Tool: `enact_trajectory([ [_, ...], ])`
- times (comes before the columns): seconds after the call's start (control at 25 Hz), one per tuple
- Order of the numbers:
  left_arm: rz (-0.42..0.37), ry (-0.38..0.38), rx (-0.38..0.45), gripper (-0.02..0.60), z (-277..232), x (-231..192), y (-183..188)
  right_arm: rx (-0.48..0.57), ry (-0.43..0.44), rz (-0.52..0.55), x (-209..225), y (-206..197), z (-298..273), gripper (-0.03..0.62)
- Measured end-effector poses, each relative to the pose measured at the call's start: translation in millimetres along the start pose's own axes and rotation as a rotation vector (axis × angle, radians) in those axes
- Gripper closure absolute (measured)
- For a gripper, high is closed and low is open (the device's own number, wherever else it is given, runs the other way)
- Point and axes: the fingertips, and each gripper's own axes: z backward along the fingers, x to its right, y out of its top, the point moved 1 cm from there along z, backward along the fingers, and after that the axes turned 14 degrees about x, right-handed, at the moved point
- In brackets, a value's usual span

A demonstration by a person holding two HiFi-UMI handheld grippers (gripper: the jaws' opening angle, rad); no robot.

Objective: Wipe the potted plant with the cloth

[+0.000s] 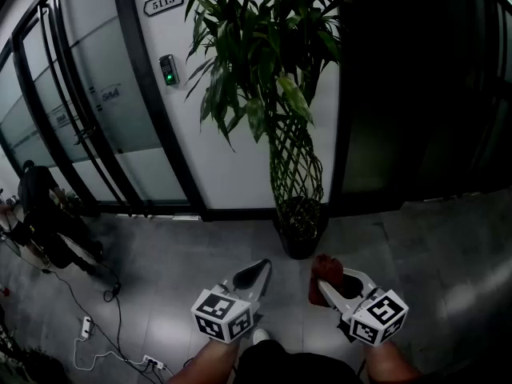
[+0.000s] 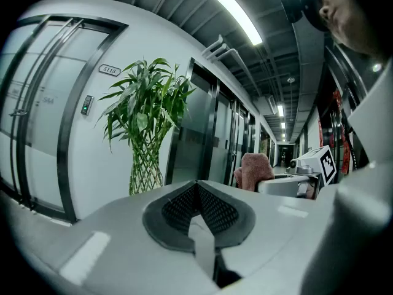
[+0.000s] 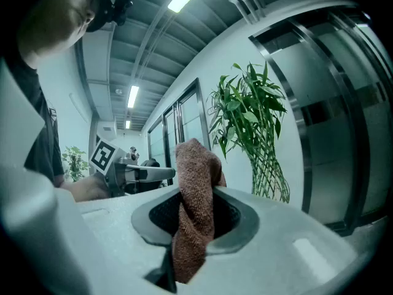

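Nearest, the right gripper (image 3: 196,195) is clamped on the cloth (image 3: 195,158). The cloth stands lengthwise out of the jaws, its free end leading toward the plant, likely ready for wiping. The left gripper (image 2: 196,189), jaws together and empty, rides alongside on the left. Farther off, the plant (image 1: 264,78) stands upright on the floor against the wall.

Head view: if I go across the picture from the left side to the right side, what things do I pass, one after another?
person → power strip → keypad → left gripper → plant pot → right gripper, holding the cloth
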Motion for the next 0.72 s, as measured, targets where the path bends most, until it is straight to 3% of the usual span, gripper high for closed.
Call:
enact_trajectory([
  [0.44,0.015,-0.022,-0.036,0.564,-25,-11,-11,0.013,-0.037,-0.019,27,-1,-12,0.523],
  [0.72,0.04,-0.044,-0.038,0.564,-70,-29,-22,-0.008,-0.047,-0.011,65,-6,-36,0.523],
])
